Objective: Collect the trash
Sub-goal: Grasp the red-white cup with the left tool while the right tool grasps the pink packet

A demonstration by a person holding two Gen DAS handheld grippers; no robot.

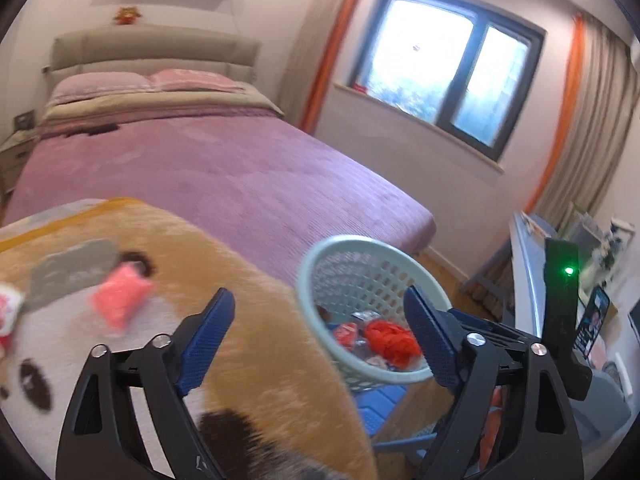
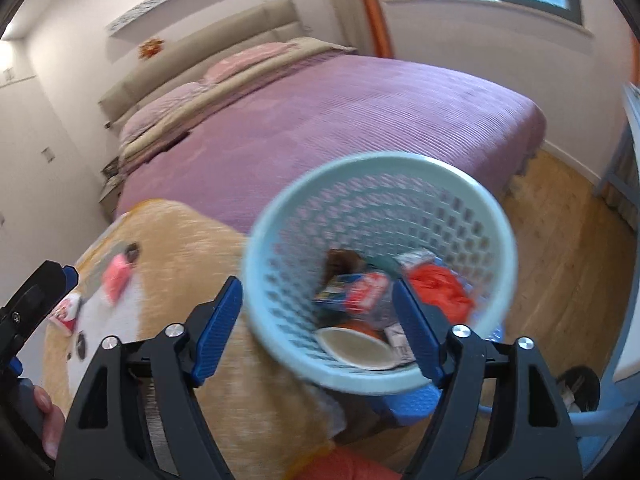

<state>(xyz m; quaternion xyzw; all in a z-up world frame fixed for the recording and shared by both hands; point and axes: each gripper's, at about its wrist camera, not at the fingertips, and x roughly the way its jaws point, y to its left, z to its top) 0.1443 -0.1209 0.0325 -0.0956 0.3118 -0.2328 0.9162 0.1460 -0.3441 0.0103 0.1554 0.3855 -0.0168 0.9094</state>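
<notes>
With both the left gripper (image 1: 318, 322) and right gripper (image 2: 318, 318) spread and empty, the pink wrapper (image 1: 120, 298) left on the plush blanket (image 1: 256, 320) could slip from a shallow pinch and miss the basket (image 2: 472, 184) beside it.

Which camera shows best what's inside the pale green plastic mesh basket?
The right wrist view: the pale green plastic mesh basket fills the frame, its trash visible. The left wrist view shows it smaller, contents partly hidden.
</notes>
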